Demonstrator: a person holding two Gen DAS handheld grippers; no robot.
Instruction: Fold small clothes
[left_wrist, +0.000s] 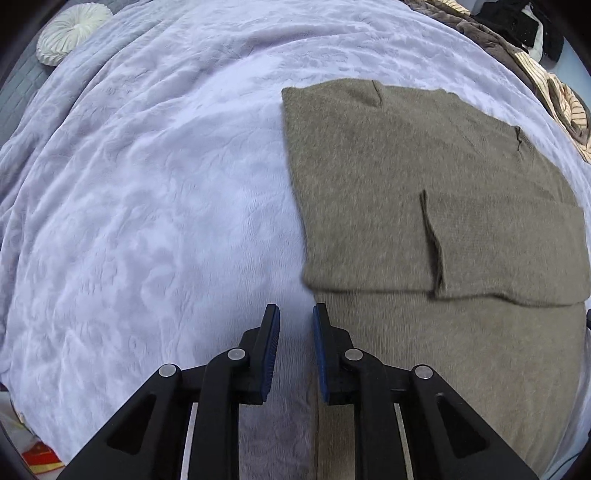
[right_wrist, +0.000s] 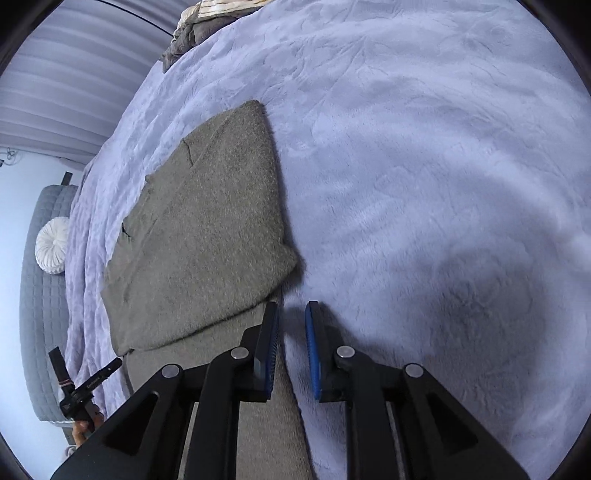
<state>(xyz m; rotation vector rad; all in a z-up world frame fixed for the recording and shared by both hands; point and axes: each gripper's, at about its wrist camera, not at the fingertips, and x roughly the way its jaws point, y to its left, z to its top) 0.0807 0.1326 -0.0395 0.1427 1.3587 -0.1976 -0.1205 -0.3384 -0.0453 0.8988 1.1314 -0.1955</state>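
left wrist view: the left gripper (left_wrist: 295, 314) hangs over the bed, its blue-padded jaws apart and gripping nothing. the gap between them lies over the left edge of the olive-brown knit garment (left_wrist: 424, 192), where cloth meets the lavender plush blanket (left_wrist: 147, 203). the garment fills the frame from 12 o'clock round to 5 o'clock. it is partly folded: an upper layer, with two folded panels meeting at a dark crease, lies over a smoother lower layer that runs down toward 6 o'clock. a round white pleated cushion (left_wrist: 72, 31) sits at 10 o'clock on a grey quilted surface (left_wrist: 18, 85). a heap of striped and dark clothes (left_wrist: 535, 66) lies along the blanket's edge at 1 to 2 o'clock.

right wrist view: the right gripper (right_wrist: 291, 314) hovers with its jaws likewise apart and holding nothing. its left finger stands over the garment's right edge; its right finger stands over bare blanket (right_wrist: 424, 166). the garment (right_wrist: 207, 229) stretches from 11 o'clock down to 6 o'clock, the folded upper layer ending just ahead of the fingertips. the left gripper (right_wrist: 79, 391) shows small at 8 o'clock, the cushion (right_wrist: 51, 245) at 9 o'clock, and part of the clothes heap (right_wrist: 199, 22) at 11 o'clock.
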